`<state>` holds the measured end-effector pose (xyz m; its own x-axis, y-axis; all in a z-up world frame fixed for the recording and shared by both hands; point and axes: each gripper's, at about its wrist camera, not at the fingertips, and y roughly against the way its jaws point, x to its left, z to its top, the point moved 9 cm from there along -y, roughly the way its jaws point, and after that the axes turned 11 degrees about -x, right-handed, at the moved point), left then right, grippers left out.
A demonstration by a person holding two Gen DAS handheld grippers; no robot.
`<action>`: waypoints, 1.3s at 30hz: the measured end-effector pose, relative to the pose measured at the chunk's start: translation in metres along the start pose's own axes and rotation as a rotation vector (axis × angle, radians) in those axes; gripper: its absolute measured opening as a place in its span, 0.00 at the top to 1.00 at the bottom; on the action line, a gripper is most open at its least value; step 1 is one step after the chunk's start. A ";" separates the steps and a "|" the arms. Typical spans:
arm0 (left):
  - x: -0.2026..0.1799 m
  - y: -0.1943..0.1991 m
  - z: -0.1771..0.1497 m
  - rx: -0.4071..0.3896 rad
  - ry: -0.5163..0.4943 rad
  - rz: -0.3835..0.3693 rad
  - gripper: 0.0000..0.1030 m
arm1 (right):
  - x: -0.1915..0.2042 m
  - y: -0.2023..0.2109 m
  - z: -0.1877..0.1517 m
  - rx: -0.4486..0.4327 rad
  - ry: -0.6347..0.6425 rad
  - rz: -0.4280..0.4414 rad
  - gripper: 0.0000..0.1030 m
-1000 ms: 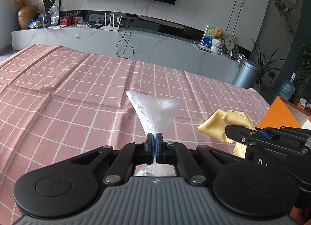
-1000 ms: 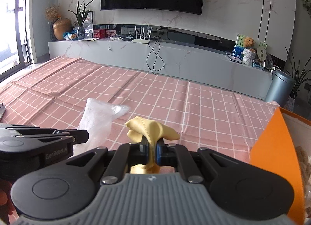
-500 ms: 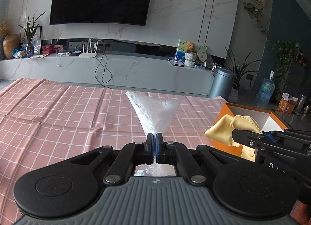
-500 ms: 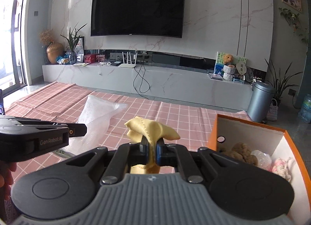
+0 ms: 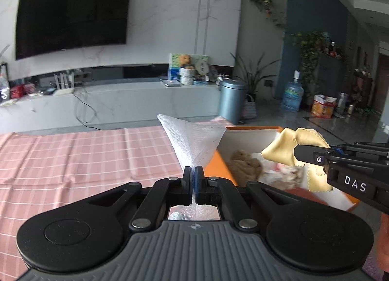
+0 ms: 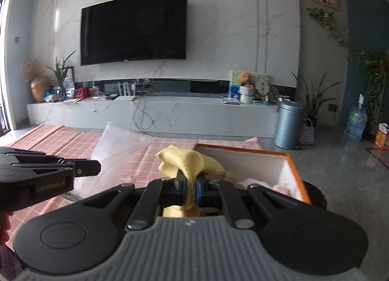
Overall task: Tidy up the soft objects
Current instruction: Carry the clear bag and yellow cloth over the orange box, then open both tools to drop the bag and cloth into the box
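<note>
Your left gripper (image 5: 193,176) is clamped on a white mesh cloth (image 5: 192,138), which fans upward at frame centre, above the pink checked tablecloth (image 5: 73,154). Your right gripper (image 6: 190,185) pinches a yellow cloth (image 6: 189,159), held over the orange box (image 6: 295,174) at centre right. Inside the box, a brown plush item (image 5: 245,163) and pale soft pieces lie together.
</note>
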<state>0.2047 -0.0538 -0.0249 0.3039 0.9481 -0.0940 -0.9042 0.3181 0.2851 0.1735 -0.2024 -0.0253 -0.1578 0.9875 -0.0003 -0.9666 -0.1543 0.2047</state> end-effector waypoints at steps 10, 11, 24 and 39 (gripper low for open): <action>-0.059 -0.035 -0.011 0.077 -0.068 -0.137 0.98 | -0.096 0.015 -0.019 0.102 -0.065 -0.122 0.95; -0.066 -0.037 -0.014 0.086 -0.083 -0.154 0.98 | -0.102 0.013 -0.023 0.122 -0.074 -0.118 0.95; -0.100 -0.075 -0.056 0.294 -0.238 -0.204 0.98 | -0.103 -0.040 -0.059 0.304 -0.058 -0.030 0.94; -0.099 -0.090 -0.074 0.399 -0.335 -0.168 0.49 | -0.104 -0.073 -0.091 0.487 0.108 -0.015 0.74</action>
<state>0.2336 -0.1765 -0.1119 0.5726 0.8109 0.1207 -0.6703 0.3783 0.6384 0.2417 -0.2970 -0.1291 -0.1896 0.9765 -0.1025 -0.7662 -0.0819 0.6373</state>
